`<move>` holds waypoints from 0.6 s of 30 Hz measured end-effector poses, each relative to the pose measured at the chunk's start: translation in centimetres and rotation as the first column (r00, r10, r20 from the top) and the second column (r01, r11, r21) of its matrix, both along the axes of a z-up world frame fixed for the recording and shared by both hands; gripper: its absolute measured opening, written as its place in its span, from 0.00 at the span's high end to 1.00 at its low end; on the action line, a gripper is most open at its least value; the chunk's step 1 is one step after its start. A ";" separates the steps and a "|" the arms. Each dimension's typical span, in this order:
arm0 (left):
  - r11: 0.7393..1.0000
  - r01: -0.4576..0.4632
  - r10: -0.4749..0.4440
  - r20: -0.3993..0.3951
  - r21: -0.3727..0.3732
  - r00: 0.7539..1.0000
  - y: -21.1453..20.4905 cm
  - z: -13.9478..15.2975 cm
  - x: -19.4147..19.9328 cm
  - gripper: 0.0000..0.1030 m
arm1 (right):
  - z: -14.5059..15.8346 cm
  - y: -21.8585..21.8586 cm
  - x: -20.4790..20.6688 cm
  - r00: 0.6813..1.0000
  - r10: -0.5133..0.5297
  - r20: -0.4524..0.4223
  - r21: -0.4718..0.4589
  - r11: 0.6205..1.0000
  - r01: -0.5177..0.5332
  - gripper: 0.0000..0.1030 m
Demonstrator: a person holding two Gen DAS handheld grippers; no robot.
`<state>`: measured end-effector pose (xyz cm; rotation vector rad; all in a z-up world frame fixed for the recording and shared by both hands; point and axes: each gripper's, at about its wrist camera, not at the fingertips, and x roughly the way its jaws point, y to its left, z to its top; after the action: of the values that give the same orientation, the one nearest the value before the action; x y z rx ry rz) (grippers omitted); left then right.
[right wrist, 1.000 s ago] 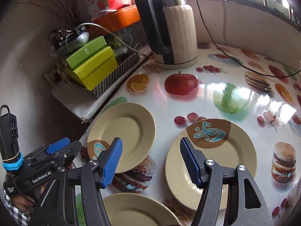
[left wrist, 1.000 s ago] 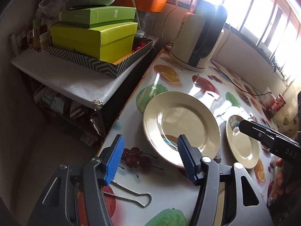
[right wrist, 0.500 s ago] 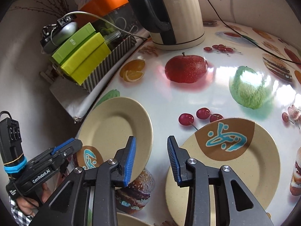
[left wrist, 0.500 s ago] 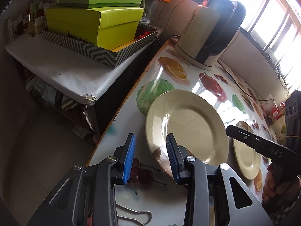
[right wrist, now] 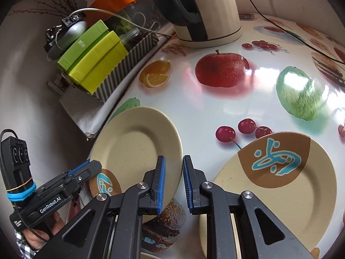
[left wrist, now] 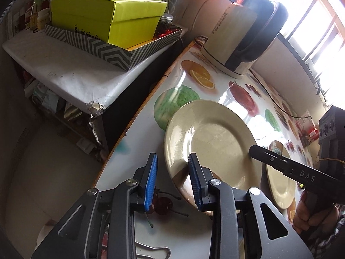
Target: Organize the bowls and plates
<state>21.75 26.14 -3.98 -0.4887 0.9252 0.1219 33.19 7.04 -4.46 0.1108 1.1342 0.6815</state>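
Note:
A cream plate (left wrist: 215,142) with a brown patch and blue motif lies near the table's left edge. In the left wrist view its near rim stands between the fingers of my left gripper (left wrist: 172,181). Those jaws are closing, and the outer pad is still off the rim. On the opposite side my right gripper (right wrist: 174,183) is closing too, its pads nearly together on the rim of the same plate (right wrist: 135,146). A second plate (right wrist: 280,183) of the same pattern lies flat to the right, untouched.
A cream and black kettle (right wrist: 200,10) with its cable stands at the back. Left of the table edge, a side shelf carries green boxes (left wrist: 107,21) in a striped tray. A binder clip (left wrist: 151,252) lies under my left gripper. A person's hand (left wrist: 310,211) holds the right gripper.
Both grippers came forward and down onto the cream plate from opposite sides. Their jaws narrowed from wide open to close around its rim.

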 end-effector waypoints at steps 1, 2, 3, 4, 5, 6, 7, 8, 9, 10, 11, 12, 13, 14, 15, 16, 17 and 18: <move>1.000 0.004 -0.004 0.003 -0.006 1.000 0.0 0.0 0.0 0.74 | 0.0 0.0 0.0 1.000 0.001 0.000 0.001 1.000 -0.001 0.84; 1.000 0.009 -0.009 0.006 -0.016 1.000 -0.1 0.0 0.1 0.77 | 0.0 0.0 0.0 1.000 0.002 0.001 0.000 1.000 -0.002 0.84; 1.000 0.007 -0.007 0.007 -0.017 1.000 -0.1 0.0 0.1 0.77 | -0.1 0.0 0.0 1.000 0.003 0.002 -0.001 1.000 -0.003 0.84; 1.000 0.007 -0.007 0.006 -0.016 1.000 -0.1 0.0 0.2 0.77 | 0.0 0.0 0.0 1.000 0.002 -0.001 0.002 1.000 -0.002 0.84; 1.000 0.008 -0.008 0.007 -0.013 1.000 -0.1 0.0 0.2 0.77 | -0.1 -0.1 0.1 1.000 -0.001 -0.005 0.006 1.000 0.001 0.84; 1.000 0.007 -0.007 0.008 -0.012 1.000 -0.1 0.0 0.2 0.77 | -0.1 -0.1 0.2 1.000 -0.004 -0.010 0.010 1.000 0.004 0.84; 1.000 0.007 -0.006 0.008 -0.010 1.000 -0.1 0.0 0.2 0.77 | -0.1 -0.1 0.2 1.000 -0.006 -0.011 0.009 1.000 0.006 0.84; 1.000 0.007 -0.007 0.007 -0.006 1.000 -0.2 0.0 0.2 0.77 | -0.1 0.0 0.1 1.000 -0.008 -0.010 0.008 1.000 0.008 0.84; 1.000 0.006 -0.006 0.007 -0.006 1.000 -0.2 0.0 0.2 0.77 | -0.1 0.0 0.1 1.000 -0.011 -0.011 0.007 1.000 0.011 0.84; 1.000 0.004 -0.004 0.007 -0.009 1.000 -0.1 0.0 0.2 0.77 | -0.1 0.0 0.1 1.000 -0.014 -0.013 0.008 1.000 0.014 0.84; 1.000 0.002 -0.002 0.007 -0.008 1.000 -0.1 0.0 0.2 0.77 | 0.0 0.0 0.1 1.000 -0.016 -0.012 0.006 1.000 0.017 0.84; 1.000 0.001 -0.001 0.006 -0.009 1.000 -0.2 0.0 0.2 0.77 | 0.0 0.0 0.0 1.000 -0.018 -0.011 0.004 1.000 0.018 0.84; 1.000 -0.002 0.002 0.004 -0.010 1.000 -0.2 0.0 0.2 0.77 | 0.1 0.1 0.0 1.000 -0.018 -0.008 0.001 1.000 0.018 0.84; 1.000 -0.002 0.002 0.003 -0.008 1.000 -0.2 0.1 0.1 0.77 | 0.1 0.0 -0.1 1.000 -0.016 -0.004 -0.002 1.000 0.016 0.84; 1.000 -0.002 0.002 0.003 -0.008 1.000 -0.2 0.1 0.0 0.77 | 0.2 0.1 -0.2 1.000 -0.014 -0.001 -0.004 1.000 0.014 0.84; 1.000 -0.003 0.003 0.004 -0.010 1.000 -0.2 0.1 0.1 0.77 | 0.3 0.0 -0.3 1.000 -0.013 -0.001 -0.002 1.000 0.013 0.84; 1.000 -0.004 0.004 0.007 -0.011 1.000 -0.2 0.1 0.0 0.77 | 0.4 0.0 -0.3 1.000 -0.014 -0.002 0.002 1.000 0.014 0.84; 1.000 -0.005 0.005 0.007 -0.013 1.000 -0.2 0.2 -0.1 0.77 | 0.5 0.0 -0.4 1.000 -0.016 -0.003 0.005 1.000 0.016 0.84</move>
<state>21.70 25.98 -3.77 -0.5026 0.9187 0.1186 32.76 7.02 -4.00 0.1249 1.1337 0.6702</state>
